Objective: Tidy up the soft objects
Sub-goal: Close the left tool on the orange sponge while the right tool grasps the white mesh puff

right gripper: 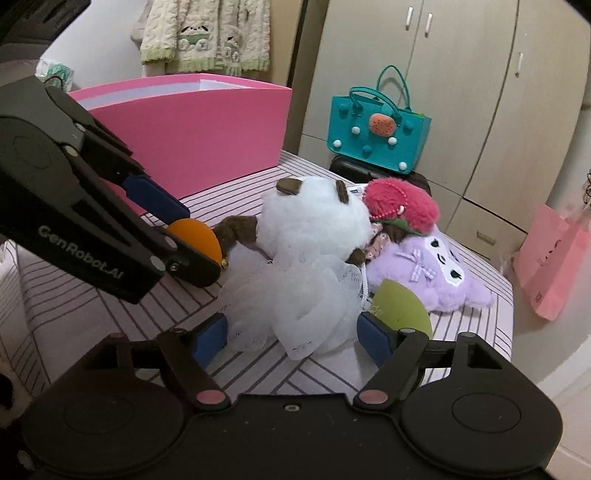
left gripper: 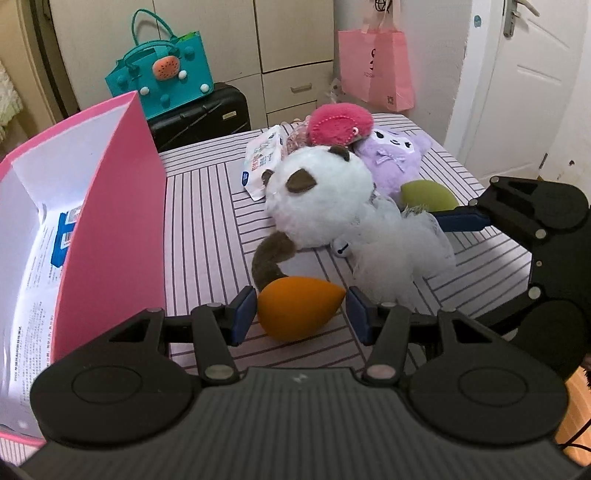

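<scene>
Clamping the orange sponge (left gripper: 299,308) for the pink box (left gripper: 110,206), left gripper (left gripper: 301,314) holds; right gripper (right gripper: 291,338) gapes around white mesh puff (right gripper: 303,306).

A home bedroom — wardrobe (right gripper: 461,110), suitcase (left gripper: 199,118), hanging knitwear (right gripper: 207,33).

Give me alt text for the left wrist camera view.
The left gripper holds an orange sponge over a striped table, beside an open pink box. Behind lie a white plush, white mesh pouf and purple plush.
</scene>
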`<state>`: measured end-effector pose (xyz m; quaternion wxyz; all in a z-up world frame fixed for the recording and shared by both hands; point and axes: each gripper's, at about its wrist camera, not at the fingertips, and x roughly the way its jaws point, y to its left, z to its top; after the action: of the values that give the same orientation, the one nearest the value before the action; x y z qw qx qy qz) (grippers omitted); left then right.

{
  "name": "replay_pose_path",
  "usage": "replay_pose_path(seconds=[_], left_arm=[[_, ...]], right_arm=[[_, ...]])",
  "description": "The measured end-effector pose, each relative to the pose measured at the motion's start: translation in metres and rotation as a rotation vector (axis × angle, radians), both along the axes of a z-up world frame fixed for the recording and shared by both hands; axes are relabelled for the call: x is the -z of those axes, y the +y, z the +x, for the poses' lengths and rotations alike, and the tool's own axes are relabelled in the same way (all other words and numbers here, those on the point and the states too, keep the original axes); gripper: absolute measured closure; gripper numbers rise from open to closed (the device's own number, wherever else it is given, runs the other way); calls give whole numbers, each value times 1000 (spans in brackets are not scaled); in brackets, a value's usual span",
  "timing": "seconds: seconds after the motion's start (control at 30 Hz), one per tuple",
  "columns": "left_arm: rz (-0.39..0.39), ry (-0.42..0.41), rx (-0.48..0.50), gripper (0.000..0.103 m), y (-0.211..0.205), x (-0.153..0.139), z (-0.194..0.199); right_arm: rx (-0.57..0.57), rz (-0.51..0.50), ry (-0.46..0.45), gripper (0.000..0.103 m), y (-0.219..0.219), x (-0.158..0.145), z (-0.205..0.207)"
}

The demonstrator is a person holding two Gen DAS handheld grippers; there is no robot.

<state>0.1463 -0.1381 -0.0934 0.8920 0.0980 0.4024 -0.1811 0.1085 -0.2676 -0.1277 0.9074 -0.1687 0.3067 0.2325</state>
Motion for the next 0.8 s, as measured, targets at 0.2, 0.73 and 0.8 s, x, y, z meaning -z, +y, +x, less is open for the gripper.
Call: replay_pose_path(seconds=[0.2, 0.73, 0.8], left_arm=[[-11, 9, 0, 51, -2, 6, 4], [-48, 30, 4, 56, 3, 9, 4], [-50, 35, 9, 56, 3, 9, 3]], right_arm=[[-13, 4, -10, 19, 3, 1, 5], [124, 101, 2, 77, 8, 1, -7], [131, 106, 10, 79, 8, 1, -9]])
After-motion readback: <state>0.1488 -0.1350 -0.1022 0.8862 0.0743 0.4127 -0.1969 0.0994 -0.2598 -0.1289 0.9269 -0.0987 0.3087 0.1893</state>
